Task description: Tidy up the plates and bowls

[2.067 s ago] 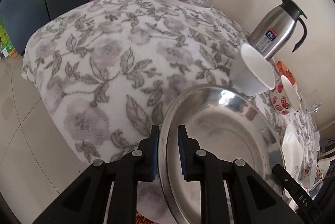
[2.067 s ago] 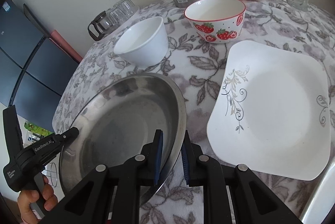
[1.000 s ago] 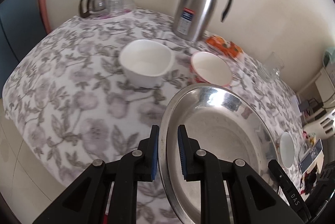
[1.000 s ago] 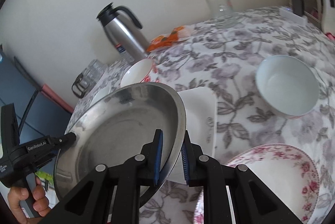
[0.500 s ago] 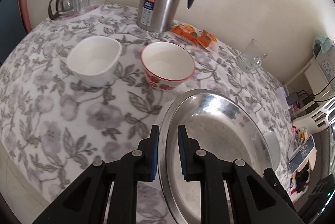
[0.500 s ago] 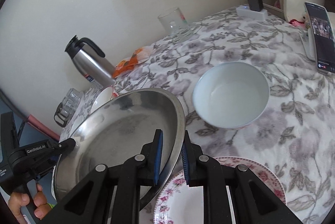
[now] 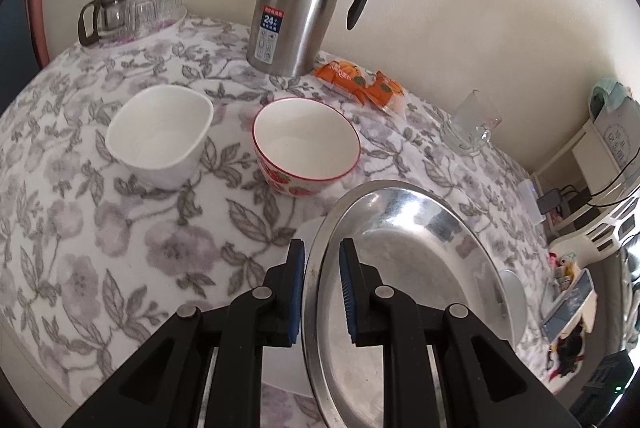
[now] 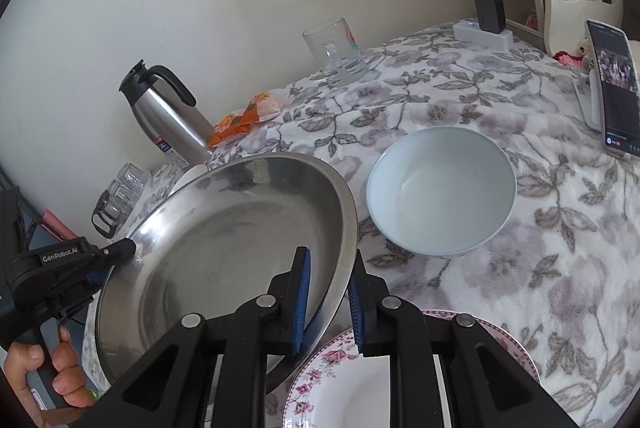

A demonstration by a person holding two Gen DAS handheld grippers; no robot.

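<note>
A large steel plate (image 7: 408, 268) hangs tilted above the flowered tablecloth, held at opposite rims. My left gripper (image 7: 322, 276) is shut on its near rim. At the other side my right gripper (image 8: 328, 292) is shut on the steel plate (image 8: 224, 252). Beneath its right edge lies a pink floral plate (image 8: 400, 380). A round white bowl (image 8: 440, 192) stands just beyond it. In the left wrist view a squarish white bowl (image 7: 160, 136) and a strawberry bowl (image 7: 306, 144) stand side by side. A white plate's edge (image 7: 310, 230) peeks out under the steel one.
A steel thermos (image 7: 304, 0), orange snack packets (image 7: 360, 84), a glass mug (image 7: 470, 128) and a glass jug with tumblers (image 7: 128, 12) line the wall side. A phone on a stand (image 8: 614, 84) and a power strip (image 8: 484, 28) sit at the far right.
Both grippers have carried the steel plate rightward along the table. The two left bowls have slid left in view. The round white bowl and pink floral plate have come closer.
</note>
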